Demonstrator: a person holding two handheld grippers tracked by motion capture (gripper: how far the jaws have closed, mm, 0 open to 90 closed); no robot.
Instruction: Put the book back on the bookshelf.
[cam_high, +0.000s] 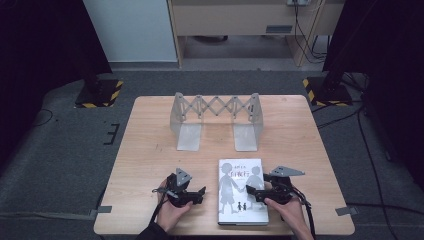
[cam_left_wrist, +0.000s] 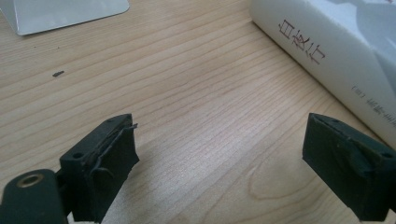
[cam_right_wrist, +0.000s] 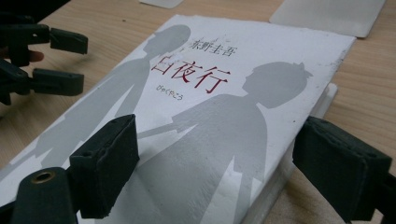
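Wooden table (cam_high: 150, 150): bookend rack (cam_high: 216, 119) behind book (cam_high: 241, 192), bare wood between

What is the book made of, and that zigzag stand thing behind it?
The book looks like paper with a matte white printed cover; its corners appear slightly worn. The zigzag stand seems to be grey metal, thin flat plates with a dull sheen, though painted plastic is possible.

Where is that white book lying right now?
In the high view the white book lies flat near the table's front edge, right of centre, between the left gripper and the right gripper, in front of the metal rack.
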